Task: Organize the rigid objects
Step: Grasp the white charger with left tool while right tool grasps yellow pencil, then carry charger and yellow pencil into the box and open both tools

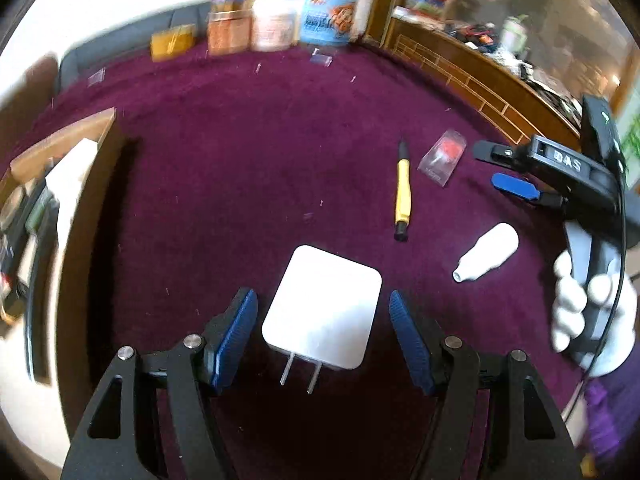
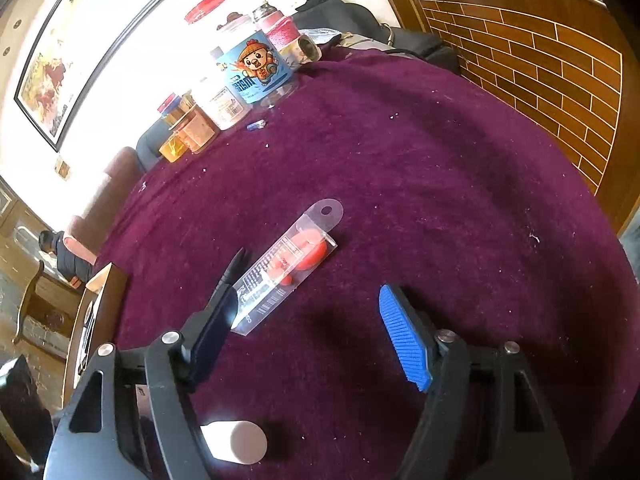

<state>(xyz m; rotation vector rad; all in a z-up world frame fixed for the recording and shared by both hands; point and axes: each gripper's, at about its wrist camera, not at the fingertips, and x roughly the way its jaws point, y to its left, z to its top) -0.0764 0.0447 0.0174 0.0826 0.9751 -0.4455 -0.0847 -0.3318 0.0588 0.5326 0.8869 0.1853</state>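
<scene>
A white charger plug (image 1: 324, 308) lies on the purple cloth (image 1: 240, 168), prongs toward the camera. My left gripper (image 1: 321, 298) stands open around it, with a gap between each blue pad and the plug. Further right lie a yellow pen (image 1: 402, 190), a clear packet (image 1: 442, 156) holding a red item, and a small white bottle (image 1: 488, 252). My right gripper (image 2: 312, 296) is open with nothing between its pads; the clear packet (image 2: 288, 264) lies just ahead, its near end by the left finger. The white bottle (image 2: 236, 440) lies beneath that finger. The right gripper (image 1: 496, 166) also shows, held by a white-gloved hand (image 1: 588, 312).
Jars and tubs (image 2: 256, 72) stand in a row at the cloth's far edge, seen blurred as jars (image 1: 280, 24) in the left wrist view. An open wooden box (image 1: 60, 160) with items inside sits at the left. A brick-patterned wooden counter (image 2: 560, 72) curves along the right.
</scene>
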